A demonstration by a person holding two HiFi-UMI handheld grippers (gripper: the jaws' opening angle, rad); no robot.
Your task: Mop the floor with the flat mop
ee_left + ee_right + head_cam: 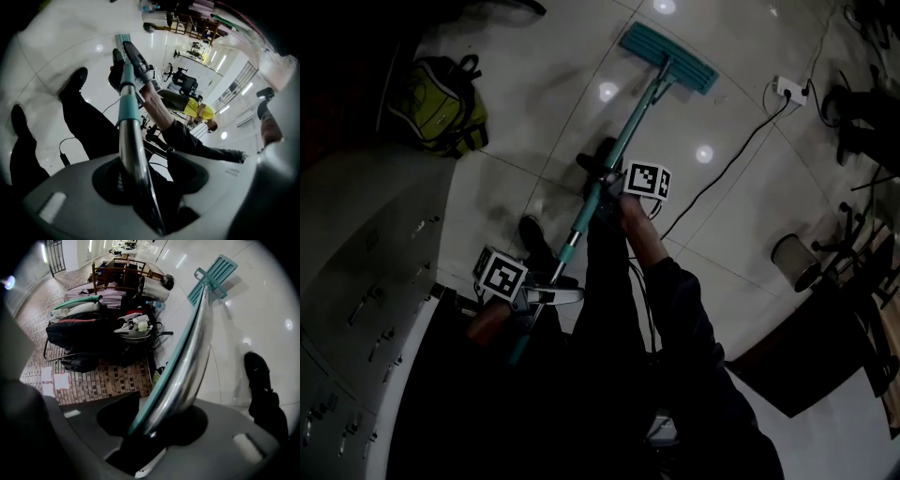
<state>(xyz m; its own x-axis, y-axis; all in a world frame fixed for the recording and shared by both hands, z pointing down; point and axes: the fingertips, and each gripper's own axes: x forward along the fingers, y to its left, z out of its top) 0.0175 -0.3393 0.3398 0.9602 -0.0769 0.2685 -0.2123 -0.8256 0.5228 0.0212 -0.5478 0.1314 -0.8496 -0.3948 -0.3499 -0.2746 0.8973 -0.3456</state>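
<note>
The flat mop's teal head [668,58] lies on the glossy white tile floor [741,216], far ahead of me. Its teal and chrome pole [623,136] slants back toward my body. My right gripper [607,185] is shut on the pole about halfway along, beside its marker cube. My left gripper [551,292] is shut on the pole's lower end. In the left gripper view the pole [127,122] runs out of the left gripper [140,187] toward the head [123,38]. The right gripper view shows the pole [187,362] leaving the right gripper [154,423] up to the head [216,273].
My two dark shoes [534,239] [598,155] stand beside the pole. A yellow-green backpack [441,103] lies at the far left by grey drawers [366,300]. A power strip [787,89] with a black cable, a white bucket [792,258] and chairs are on the right. Bags [89,329] lie on a patterned mat.
</note>
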